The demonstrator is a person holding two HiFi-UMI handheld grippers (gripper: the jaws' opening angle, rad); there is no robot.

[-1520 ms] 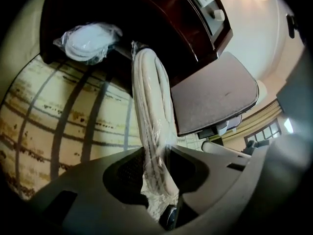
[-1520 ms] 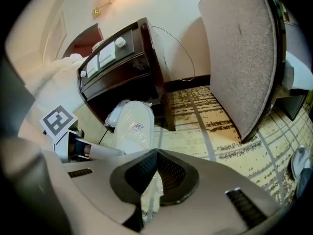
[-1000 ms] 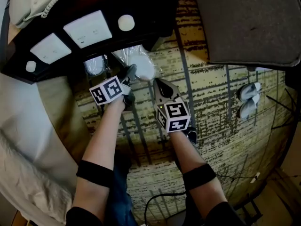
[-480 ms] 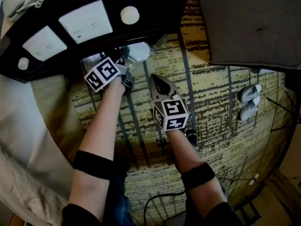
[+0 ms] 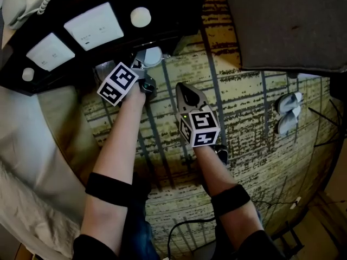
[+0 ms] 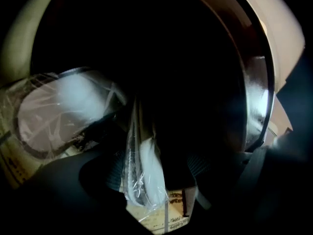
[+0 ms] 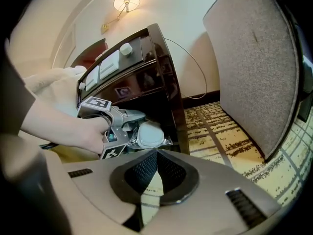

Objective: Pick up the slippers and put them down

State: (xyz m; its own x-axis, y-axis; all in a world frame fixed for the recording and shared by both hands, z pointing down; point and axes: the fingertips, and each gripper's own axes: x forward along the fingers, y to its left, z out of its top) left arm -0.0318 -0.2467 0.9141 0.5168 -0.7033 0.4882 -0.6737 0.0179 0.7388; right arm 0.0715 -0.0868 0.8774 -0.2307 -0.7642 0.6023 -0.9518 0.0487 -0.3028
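Note:
A white slipper in clear plastic wrap [image 5: 151, 56] lies on the patterned carpet at the foot of the dark nightstand [image 5: 179, 15]. My left gripper [image 5: 145, 68] reaches under that nightstand. In the left gripper view the wrapped slipper [image 6: 145, 173] stands on edge between the jaws, which have just been opening; the right pad [image 6: 201, 166] is clear of it. A second wrapped slipper [image 6: 61, 106] lies to the left in the dark. My right gripper [image 5: 182, 89] hovers over the carpet, shut and empty, and looks at the left gripper [image 7: 111, 126] and the wrapped slipper [image 7: 149, 133].
Another pair of white slippers [image 5: 287, 112] rests on the carpet at the right. A grey upholstered piece [image 5: 287, 26] fills the upper right. A bed [image 5: 32, 161] lies at the left, and cables [image 5: 184, 229] run near my legs.
The left gripper has carried the wrapped slipper up the picture, from the open carpet to the nightstand's base. The right gripper has barely moved.

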